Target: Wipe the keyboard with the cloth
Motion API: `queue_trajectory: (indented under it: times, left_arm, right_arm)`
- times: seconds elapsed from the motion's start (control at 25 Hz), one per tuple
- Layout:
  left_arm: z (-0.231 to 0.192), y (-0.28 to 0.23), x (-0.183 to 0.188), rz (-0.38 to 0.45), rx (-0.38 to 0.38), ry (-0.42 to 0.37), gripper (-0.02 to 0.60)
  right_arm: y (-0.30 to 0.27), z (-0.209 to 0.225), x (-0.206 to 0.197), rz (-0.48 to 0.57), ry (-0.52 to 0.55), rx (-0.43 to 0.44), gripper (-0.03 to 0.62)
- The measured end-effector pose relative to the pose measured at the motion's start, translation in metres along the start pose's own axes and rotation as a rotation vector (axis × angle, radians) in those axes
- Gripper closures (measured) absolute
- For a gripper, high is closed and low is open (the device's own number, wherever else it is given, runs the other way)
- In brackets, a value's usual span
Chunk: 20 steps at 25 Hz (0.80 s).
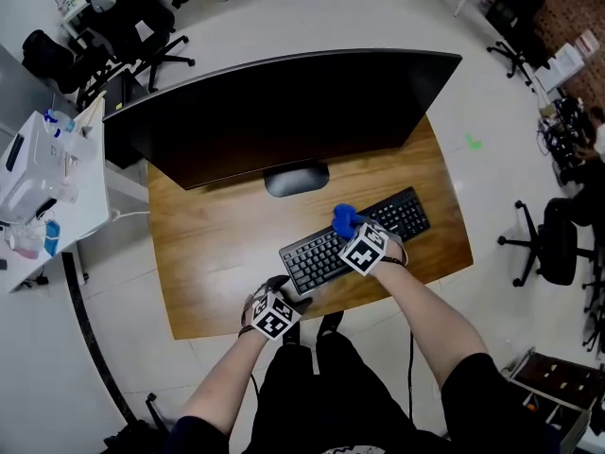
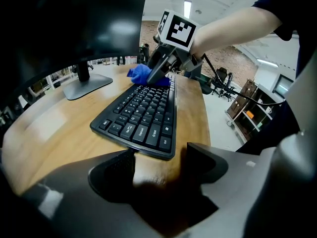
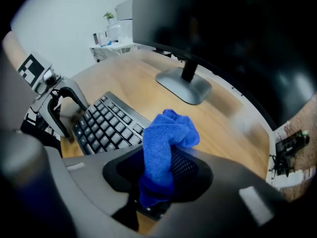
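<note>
A black keyboard (image 1: 364, 236) lies slanted on the wooden desk (image 1: 213, 253), in front of the monitor. My right gripper (image 1: 351, 230) is over the keyboard's middle, shut on a bunched blue cloth (image 1: 343, 218). In the right gripper view the cloth (image 3: 166, 143) stands up out of the jaws above the keys (image 3: 106, 128). My left gripper (image 1: 284, 293) is at the keyboard's left end, low over the desk. Its jaws (image 2: 158, 158) stand open with bare wood between them, and the keyboard's near edge (image 2: 141, 133) is just ahead. From there the right gripper (image 2: 161, 72) and cloth (image 2: 143, 75) show at the far end.
A large dark curved monitor (image 1: 284, 112) on an oval stand (image 1: 296, 179) takes up the desk's back half. A white side table (image 1: 43, 183) with bottles stands at the left. Office chairs (image 1: 544, 239) stand around on the floor. The desk's front edge (image 1: 312, 310) is under my arms.
</note>
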<state>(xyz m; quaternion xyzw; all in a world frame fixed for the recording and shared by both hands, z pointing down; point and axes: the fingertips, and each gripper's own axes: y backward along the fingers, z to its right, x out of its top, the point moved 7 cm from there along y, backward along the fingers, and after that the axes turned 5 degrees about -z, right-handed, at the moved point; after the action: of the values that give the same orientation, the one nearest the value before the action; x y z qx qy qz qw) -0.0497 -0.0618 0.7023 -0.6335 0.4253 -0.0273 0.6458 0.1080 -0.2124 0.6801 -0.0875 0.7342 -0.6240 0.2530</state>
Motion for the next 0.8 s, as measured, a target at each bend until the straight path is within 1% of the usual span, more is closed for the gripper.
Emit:
queue_trajectory:
  times: [0.12,0.4,0.6,0.72,0.8]
  left_arm:
    - [0.000,-0.001,-0.001,0.004,0.002,-0.002,0.250]
    - [-0.001,0.000,0.000,0.000,0.015,-0.002,0.261]
    - [-0.001,-0.001,0.000,-0.003,0.030,-0.003,0.270]
    - [-0.002,-0.001,0.000,-0.002,0.049,-0.004,0.287]
    - [-0.002,-0.001,-0.001,-0.003,0.062,-0.007,0.296]
  right_arm:
    - [-0.006,-0.030,0.024,0.003,0.097,0.014,0.450]
    - [-0.012,-0.080,0.061,0.038,0.218,0.053,0.450]
    - [-0.011,-0.116,0.070,0.066,0.324,0.087,0.450]
    - [-0.009,-0.134,0.066,0.083,0.395,0.101,0.450]
    - [-0.008,-0.142,0.060,0.099,0.411,0.114,0.451]
